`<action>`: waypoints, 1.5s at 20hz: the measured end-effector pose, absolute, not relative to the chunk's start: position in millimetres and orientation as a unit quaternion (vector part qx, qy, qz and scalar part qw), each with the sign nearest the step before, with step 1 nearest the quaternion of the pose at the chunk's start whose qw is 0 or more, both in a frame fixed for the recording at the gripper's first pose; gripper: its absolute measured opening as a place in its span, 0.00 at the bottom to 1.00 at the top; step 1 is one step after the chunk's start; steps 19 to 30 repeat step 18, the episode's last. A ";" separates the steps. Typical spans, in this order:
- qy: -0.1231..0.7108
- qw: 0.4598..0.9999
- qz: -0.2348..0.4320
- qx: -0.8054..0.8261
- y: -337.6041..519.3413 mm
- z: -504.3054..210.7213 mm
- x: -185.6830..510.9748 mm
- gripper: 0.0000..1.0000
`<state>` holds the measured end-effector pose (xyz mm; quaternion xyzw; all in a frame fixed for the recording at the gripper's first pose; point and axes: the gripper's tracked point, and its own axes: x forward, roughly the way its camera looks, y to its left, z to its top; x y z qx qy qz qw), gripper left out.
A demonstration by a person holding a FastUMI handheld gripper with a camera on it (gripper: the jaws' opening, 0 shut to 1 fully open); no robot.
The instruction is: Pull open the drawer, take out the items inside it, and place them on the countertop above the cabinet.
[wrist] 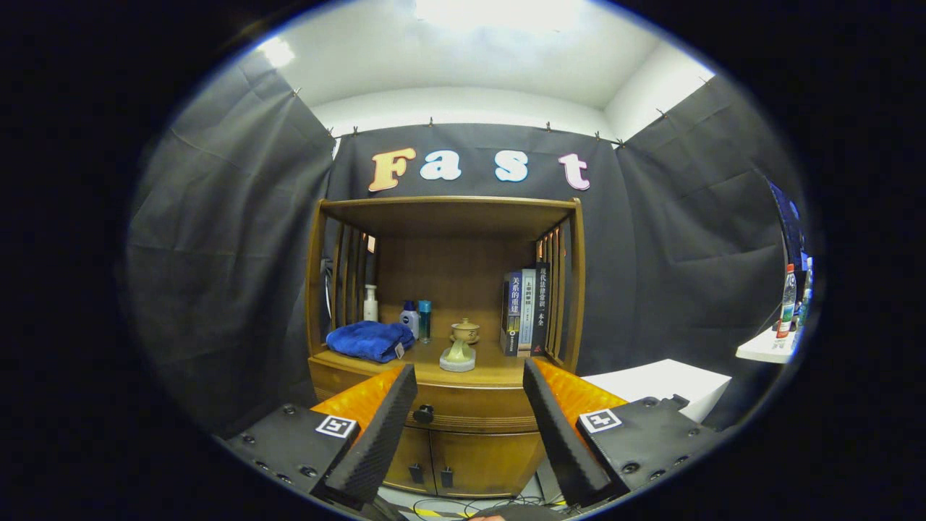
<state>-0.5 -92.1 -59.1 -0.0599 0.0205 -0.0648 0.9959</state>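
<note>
A wooden cabinet (448,289) stands ahead against the black cloth wall. Its drawer (463,409) sits closed under the countertop (492,365), with a dark round knob (424,414) just right of my left finger. My gripper (470,380) is open, its two black-padded orange fingers (383,427) spread wide in front of the drawer, with nothing between them. The drawer's contents are hidden.
On the countertop lie a blue towel (370,340), a white pump bottle (370,304), two small bottles (417,318), a small teapot (464,331) behind a pale stand (458,356), and several books (527,310). Two lower doors (463,467) sit under the drawer. A white box (662,383) stands to the right.
</note>
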 end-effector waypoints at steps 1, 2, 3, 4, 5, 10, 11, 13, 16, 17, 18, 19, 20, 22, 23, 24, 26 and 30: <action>0.023 0.996 -0.059 -0.057 -90.5 -61.4 -5.3 0.96; 0.027 0.997 -0.054 -0.055 -90.0 -64.8 -10.7 0.96; 0.028 0.997 -0.048 -0.053 -90.0 -68.0 -13.0 0.96; 0.031 0.997 -0.044 -0.047 -89.1 -71.0 -13.0 0.96; 0.034 0.998 -0.042 -0.041 -89.1 -73.2 -14.2 0.96; 0.032 0.998 -0.043 -0.012 -93.8 -73.9 -13.6 0.96; 0.030 0.999 -0.044 -0.008 -95.3 -73.5 -14.3 0.96; 0.028 0.998 -0.050 -0.006 -101.1 -71.8 -14.8 0.96; 0.030 0.998 -0.056 -0.003 -106.8 -74.7 -15.0 0.96; 0.029 0.998 -0.060 -0.002 -108.7 -74.5 -15.7 0.96; 0.030 0.998 -0.059 0.000 -108.7 -74.9 -15.9 0.96; 0.030 0.998 -0.059 0.000 -108.7 -74.9 -15.9 0.96; 0.030 0.998 -0.059 0.000 -108.7 -74.9 -15.9 0.96; 0.030 0.998 -0.059 0.000 -108.7 -74.9 -15.9 0.96; 0.030 0.998 -0.059 0.000 -108.7 -74.9 -15.9 0.96; 0.030 0.998 -0.059 0.000 -108.7 -74.9 -15.9 0.96; 0.030 0.998 -0.059 0.000 -108.7 -74.9 -15.9 0.96; 0.030 0.998 -0.059 0.000 -108.7 -74.9 -15.9 0.96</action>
